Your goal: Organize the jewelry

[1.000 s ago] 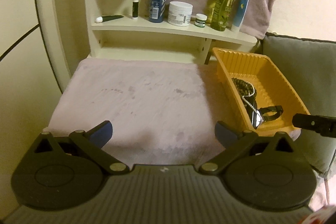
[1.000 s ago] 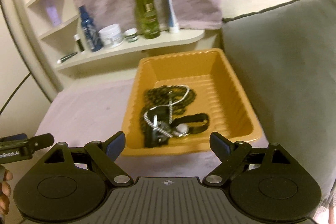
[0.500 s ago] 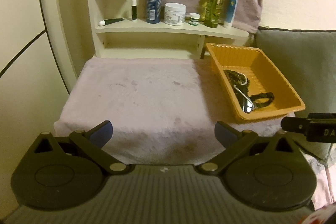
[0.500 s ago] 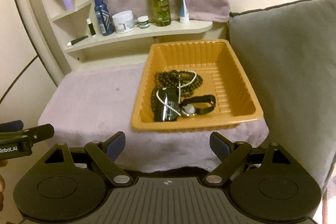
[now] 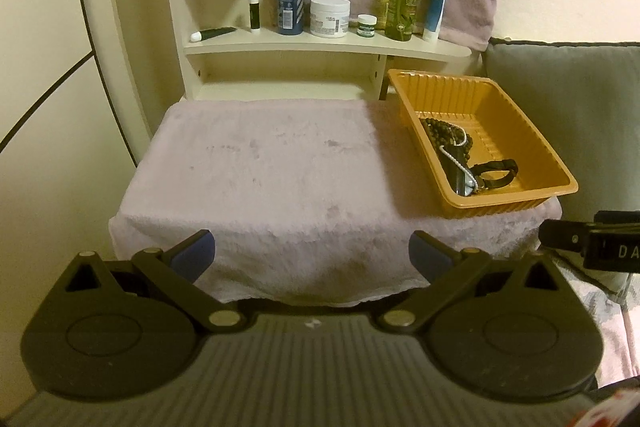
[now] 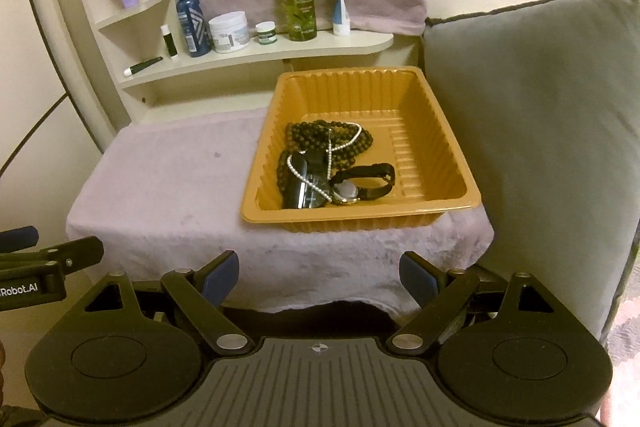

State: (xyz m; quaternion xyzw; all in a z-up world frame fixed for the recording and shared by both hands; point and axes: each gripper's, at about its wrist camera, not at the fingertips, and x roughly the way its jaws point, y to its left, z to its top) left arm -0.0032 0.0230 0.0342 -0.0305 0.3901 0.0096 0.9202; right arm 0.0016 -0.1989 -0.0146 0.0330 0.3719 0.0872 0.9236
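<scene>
The orange tray (image 6: 436,131) sits at the right edge of the fuzzy cloth (image 5: 260,163), beads (image 6: 320,137) and watch (image 6: 362,183) inside. Left gripper (image 5: 312,259) and right gripper (image 6: 320,275) are wide apart, holding nothing

- The orange tray (image 6: 434,131) looks like thin moulded plastic, ribbed on its walls and slightly glossy.
- Under the tray, a lilac cloth (image 6: 168,187) covers the tabletop; it is plush and matt (the nap shows darker smudges).
- Inside the tray, a dark bead necklace (image 6: 316,137) has a dull sheen, a fine chain (image 6: 308,179) glints like metal, and a watch (image 6: 360,185) has a matt black strap.
- Right of the tray, the grey cushion (image 6: 532,131) is smooth matt fabric.
</scene>
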